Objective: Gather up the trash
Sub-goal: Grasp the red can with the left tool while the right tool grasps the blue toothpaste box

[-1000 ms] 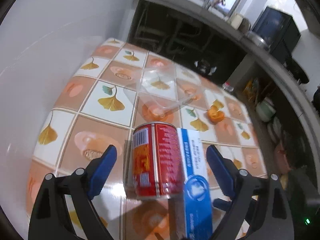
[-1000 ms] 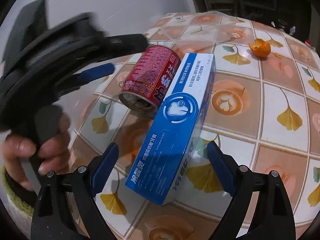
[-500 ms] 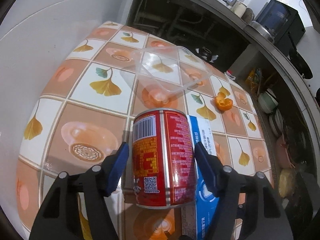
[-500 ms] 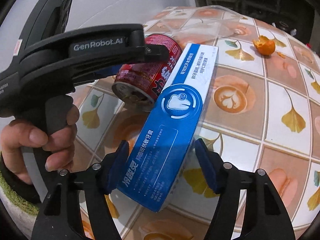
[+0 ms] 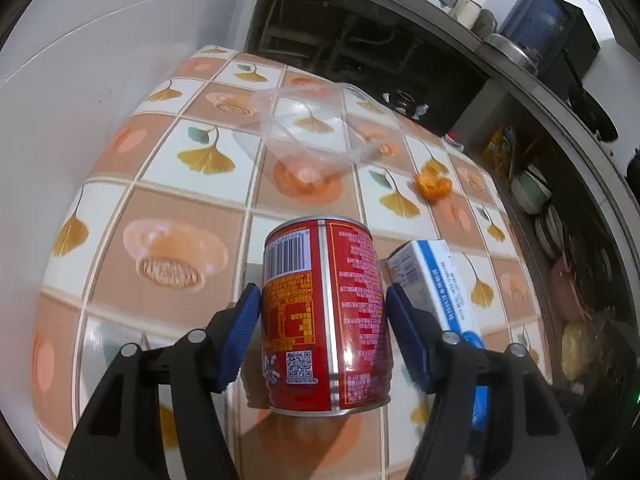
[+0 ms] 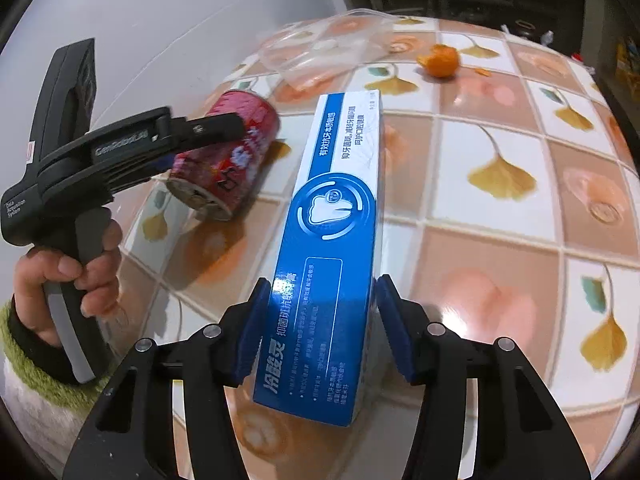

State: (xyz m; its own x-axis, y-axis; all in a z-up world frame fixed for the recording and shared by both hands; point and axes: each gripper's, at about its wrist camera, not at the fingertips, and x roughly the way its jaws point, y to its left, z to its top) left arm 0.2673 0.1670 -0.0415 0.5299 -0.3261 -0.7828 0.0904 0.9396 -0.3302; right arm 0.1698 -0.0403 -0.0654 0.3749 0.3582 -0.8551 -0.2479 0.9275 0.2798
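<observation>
A red tin can (image 5: 320, 264) lies on its side on the tiled table (image 5: 168, 208), and my left gripper (image 5: 323, 296) is shut on it, a blue pad pressed to each side. To its right is a long blue-and-white toothpaste box (image 6: 340, 200), whose end also shows in the left wrist view (image 5: 432, 276). My right gripper (image 6: 324, 286) is closing on the box's near end, with both pads touching its sides. The right wrist view shows the can (image 6: 236, 160) at the left, apart from the box, and a hand (image 6: 68, 276) holding the left gripper's handle.
A clear plastic container (image 5: 308, 132) lies tipped at the table's far side, and an orange peel (image 6: 440, 60) sits to its right. A white wall runs along the left. Dark counters and shelves with dishes (image 5: 532, 192) stand beyond the table's right edge.
Both grippers' jaws have narrowed from wide open onto the can and the box. The box, which leaned on the can, has swung away from it.
</observation>
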